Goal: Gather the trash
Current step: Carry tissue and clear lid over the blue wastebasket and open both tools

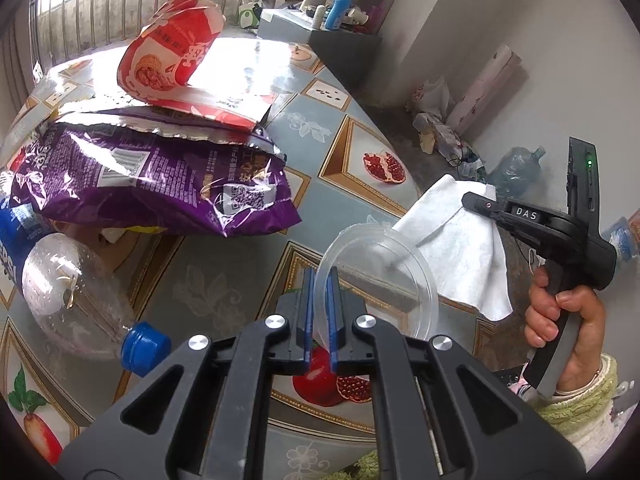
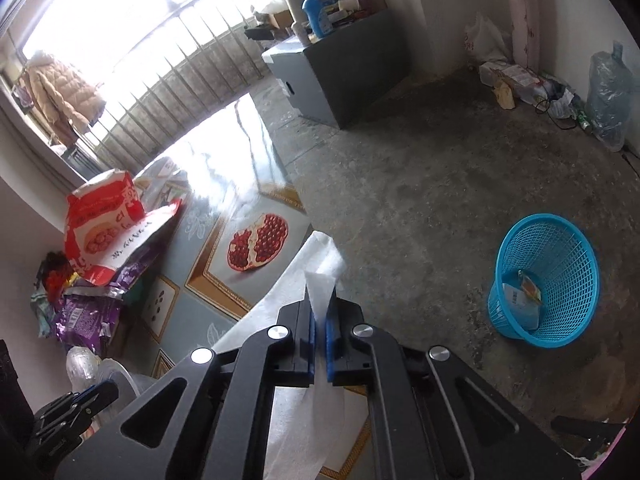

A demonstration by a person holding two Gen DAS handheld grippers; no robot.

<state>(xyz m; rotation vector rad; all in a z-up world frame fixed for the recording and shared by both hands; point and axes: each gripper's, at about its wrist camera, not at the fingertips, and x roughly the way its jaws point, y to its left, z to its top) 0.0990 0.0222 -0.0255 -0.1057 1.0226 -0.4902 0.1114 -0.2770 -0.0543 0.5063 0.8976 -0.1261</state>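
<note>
A fruit-patterned desk [image 1: 224, 280] still carries wrappers and a bottle [image 1: 80, 288]; left claw [image 1: 319, 312] pinches a clear lid [image 1: 380, 276], right claw [image 2: 320, 320] clamps a tissue [image 2: 320, 272] — the blue basket [image 2: 560, 248], beyond the desk on the floor, holds little.

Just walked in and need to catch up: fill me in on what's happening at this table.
A person is clearing trash with a handheld gripper in each hand. The left gripper is shut on the rim of a clear plastic lid, held above the table. The right gripper is shut on a white tissue, lifted near the table edge. A blue basket on the floor already holds some packaging. A purple bag, a red bag and a plastic bottle lie on the table.
</note>
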